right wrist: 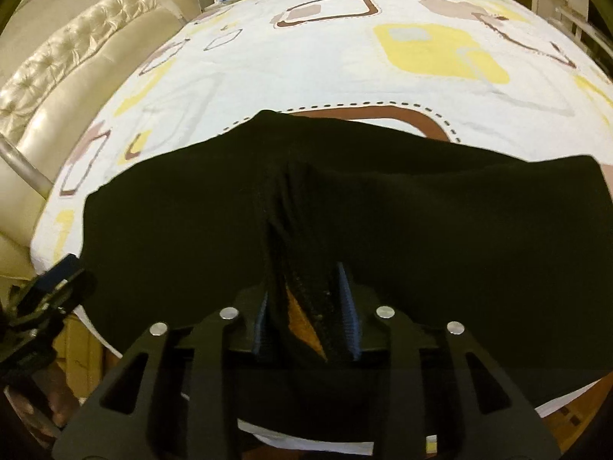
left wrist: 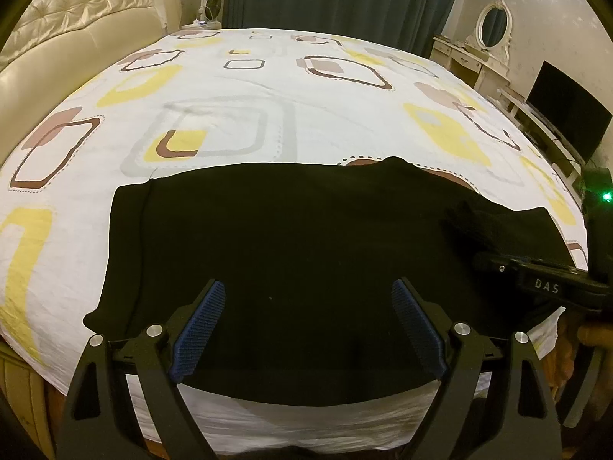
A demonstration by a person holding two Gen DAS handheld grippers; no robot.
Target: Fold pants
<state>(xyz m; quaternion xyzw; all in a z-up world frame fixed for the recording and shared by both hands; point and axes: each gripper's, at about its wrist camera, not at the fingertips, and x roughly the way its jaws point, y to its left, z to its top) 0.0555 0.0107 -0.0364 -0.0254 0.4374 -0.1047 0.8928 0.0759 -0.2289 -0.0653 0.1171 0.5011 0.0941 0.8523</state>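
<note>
Blue-padded jaws of the left hand-held gripper [left wrist: 308, 329] stand wide apart over the black pants [left wrist: 291, 237], gripping nothing. Those pants lie spread across the near edge of the bed [left wrist: 237, 88]. At their right side, the right hand-held gripper [right wrist: 306, 310] stands narrow around a raised fold of the fabric.

Bed with a white sheet [left wrist: 237, 88] printed in yellow, brown and grey rounded squares; cream tufted leather headboard [left wrist: 76, 19] on its left side. Black fabric pants [left wrist: 291, 237] lie spread flat across the near edge, one raised fold at the right part, hem overhanging slightly
</note>
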